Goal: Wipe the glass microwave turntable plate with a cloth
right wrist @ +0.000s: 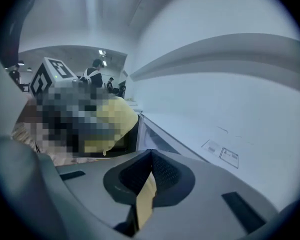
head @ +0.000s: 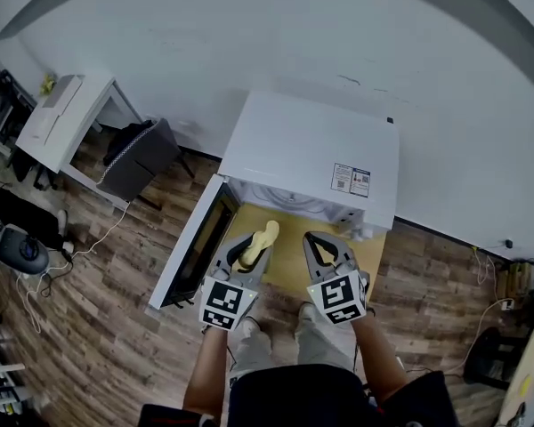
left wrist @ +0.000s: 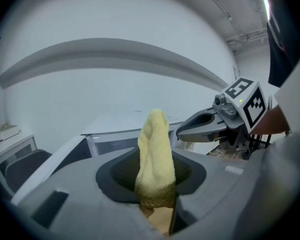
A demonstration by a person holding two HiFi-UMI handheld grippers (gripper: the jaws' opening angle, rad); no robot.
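Looking down on a wooden floor (head: 98,327); far left, a white desk (head: 67,114) with a dark chair (head: 138,158) just beside it; next along, a white microwave (head: 311,154) against the wall (head: 249,34), set on a yellow surface (head: 289,258), door (head: 196,243) open toward the left; printed label (head: 351,180) on its top, near the right edge.

Holding the left gripper (left wrist: 155,176) up in front of the oven, clenched on a yellow cloth (left wrist: 155,139); cloth pinched at its lower end between the jaws, the rest standing up out of them, leaning slightly.

Holding the right gripper (right wrist: 150,153) just beside the left, apart from it, marker cube (left wrist: 246,100) facing the person; jaws pressed together tip to tip, nothing between them, only a sliver of the yellow surface showing through the gap lower down.

Further right, loose cables (head: 485,314) on the floor near the wall.
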